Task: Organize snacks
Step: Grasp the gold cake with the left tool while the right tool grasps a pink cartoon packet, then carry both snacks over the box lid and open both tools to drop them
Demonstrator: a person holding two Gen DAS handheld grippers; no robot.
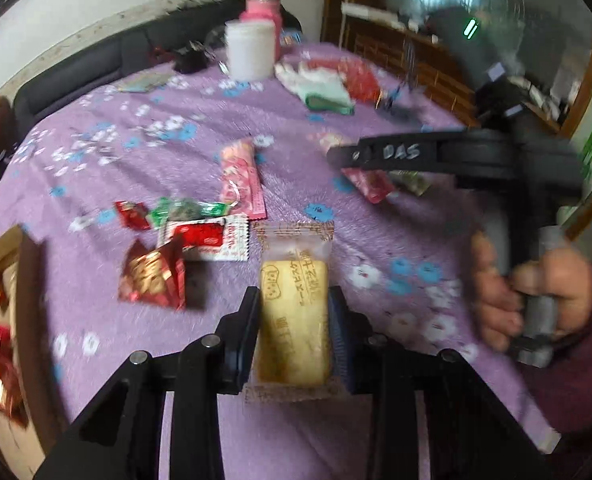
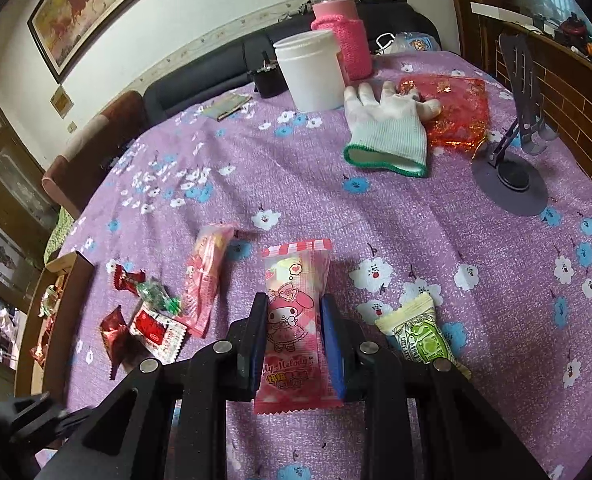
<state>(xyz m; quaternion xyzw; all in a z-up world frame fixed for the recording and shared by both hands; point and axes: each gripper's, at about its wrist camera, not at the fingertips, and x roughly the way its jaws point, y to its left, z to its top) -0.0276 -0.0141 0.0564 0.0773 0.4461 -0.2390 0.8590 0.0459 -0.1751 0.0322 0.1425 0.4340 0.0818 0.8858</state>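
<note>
My left gripper [image 1: 294,300] is shut on a clear-wrapped yellow biscuit packet [image 1: 294,312] and holds it over the purple tablecloth [image 1: 136,160]. My right gripper [image 2: 291,306] is shut on a pink My Melody snack packet [image 2: 296,320]; it shows from the side in the left wrist view [image 1: 335,156]. Loose snacks lie on the cloth: a second pink packet [image 2: 206,276], a green-wrapped candy [image 2: 156,294], red wrappers [image 2: 152,328], a dark red candy [image 2: 114,330], and a yellow-green packet [image 2: 421,338] right of my right gripper. A wooden box [image 1: 0,320] at the left edge holds several candies.
At the back stand a white tub [image 2: 309,70] and a pink-sleeved bottle [image 2: 341,36]. A white glove [image 2: 387,128] lies on a red mesh bag [image 2: 455,112]. A grey phone stand [image 2: 511,176] sits at the right. A dark sofa [image 2: 216,68] runs behind the table.
</note>
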